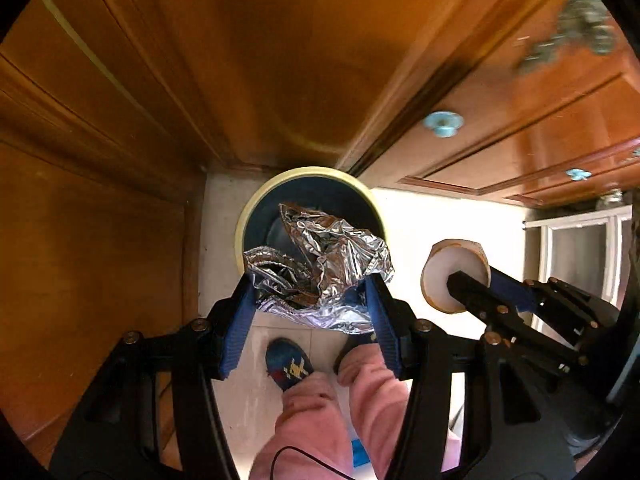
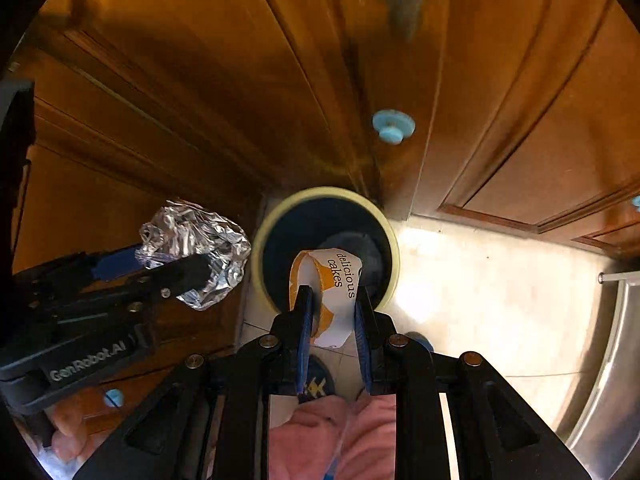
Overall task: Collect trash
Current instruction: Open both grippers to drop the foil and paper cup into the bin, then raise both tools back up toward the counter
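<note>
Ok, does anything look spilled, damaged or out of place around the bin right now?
Nothing spilled. The crumpled foil in the left gripper and the squashed paper cup in the right gripper are trash, held over the round bin on the floor.

Tile floor (image 1: 420,216) – bin (image 1: 256,208), slippered feet (image 1: 288,364).

Open bin (image 1: 245,236) mouth straight below, nothing covering it, only dark bottom showing inside. Hemmed behind and to the left by wooden cabinet doors (image 1: 280,60) (blue knob (image 2: 393,126) jutting out). Bare tiled floor (image 2: 480,280) to the right. Feet (image 1: 289,364) close in front.
</note>
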